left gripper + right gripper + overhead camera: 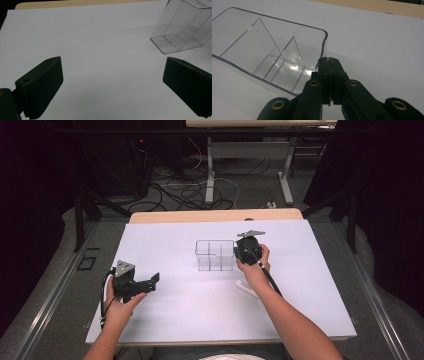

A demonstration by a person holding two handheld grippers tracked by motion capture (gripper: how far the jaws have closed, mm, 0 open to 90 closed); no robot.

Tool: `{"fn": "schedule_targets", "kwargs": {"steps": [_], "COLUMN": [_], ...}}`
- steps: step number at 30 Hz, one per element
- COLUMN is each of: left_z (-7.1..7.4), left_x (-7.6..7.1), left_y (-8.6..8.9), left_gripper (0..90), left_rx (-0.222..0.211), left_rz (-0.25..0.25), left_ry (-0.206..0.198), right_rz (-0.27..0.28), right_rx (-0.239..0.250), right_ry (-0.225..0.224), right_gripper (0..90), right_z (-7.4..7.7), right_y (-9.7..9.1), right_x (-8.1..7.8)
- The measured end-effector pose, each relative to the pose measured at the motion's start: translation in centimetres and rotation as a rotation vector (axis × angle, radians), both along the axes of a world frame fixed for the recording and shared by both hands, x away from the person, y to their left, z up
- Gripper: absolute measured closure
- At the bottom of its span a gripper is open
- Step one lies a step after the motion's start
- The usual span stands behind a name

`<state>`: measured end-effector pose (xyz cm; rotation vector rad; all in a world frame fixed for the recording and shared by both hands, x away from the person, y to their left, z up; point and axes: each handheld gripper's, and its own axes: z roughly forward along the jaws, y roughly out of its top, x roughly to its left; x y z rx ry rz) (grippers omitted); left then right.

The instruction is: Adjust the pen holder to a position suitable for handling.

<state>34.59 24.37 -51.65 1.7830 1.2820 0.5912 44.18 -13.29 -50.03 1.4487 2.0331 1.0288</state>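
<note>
We see a white table (180, 310) from above, with a clear plastic box (215, 255) standing near its middle. Thin clear walls split the box into small rooms, and all the rooms look bare.

Our left hand (117, 307) comes in at about 7 o'clock on the table and holds the left gripper (152, 282). That gripper points toward 3 o'clock, across the table. In the left gripper view its two black jaws are spread wide, and there is bare white table between them. The clear box sits far off at 2 o'clock in that view, well apart from the jaws.

Our right hand (255, 265) is at the 3 o'clock side of the box and holds the right gripper (328, 61). In the right gripper view its two black jaws are pressed together, with just a thin line between them. Their tips sit right at the near corner of the box. We cannot tell if the box wall is pinched between them or if they only touch it.

A small white thing (246, 289) lies on the table just under our right arm, at about 5 o'clock from the box. It is too blurry for us to tell what it is.
</note>
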Motion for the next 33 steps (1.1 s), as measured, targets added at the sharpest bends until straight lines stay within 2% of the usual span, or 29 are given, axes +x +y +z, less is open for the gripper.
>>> {"fn": "schedule_targets", "kwargs": {"steps": [8,10,14,21,28,31,33], "left_z": [0.0,0.0,0.0,0.0,-0.1,-0.1,-0.1], "left_x": [0.0,0.0,0.0,0.0,0.0,0.0,0.0], "left_y": [0.0,0.0,0.0,0.0,0.0,0.0,0.0], "left_gripper": [3.0,3.0,3.0,3.1,3.2,3.2,3.3], "left_rx": [-0.001,-0.008,-0.01,-0.008,-0.01,-0.013,-0.013], "left_rz": [-0.004,0.002,0.001,0.003,0.008,0.009,0.009], "left_ry": [0.002,0.002,0.001,0.003,-0.001,-0.002,-0.001], "right_rz": [0.025,0.02,0.031,0.06,0.112,0.138,0.163], "right_rx": [-0.019,-0.004,0.006,0.03,0.042,0.029,0.02], "right_ry": [-0.015,-0.002,-0.008,-0.019,0.038,0.045,0.066], "right_gripper": [86.6,82.6,80.0,67.2,57.9,53.2,50.4], "right_z": [0.0,0.1,0.3,1.0,1.4,1.6,1.7], "right_y": [0.6,0.3,-0.1,-1.5,-2.4,-2.7,-2.9], "right_x": [0.2,0.3,0.2,-0.3,-0.9,-1.3,-1.4]}}
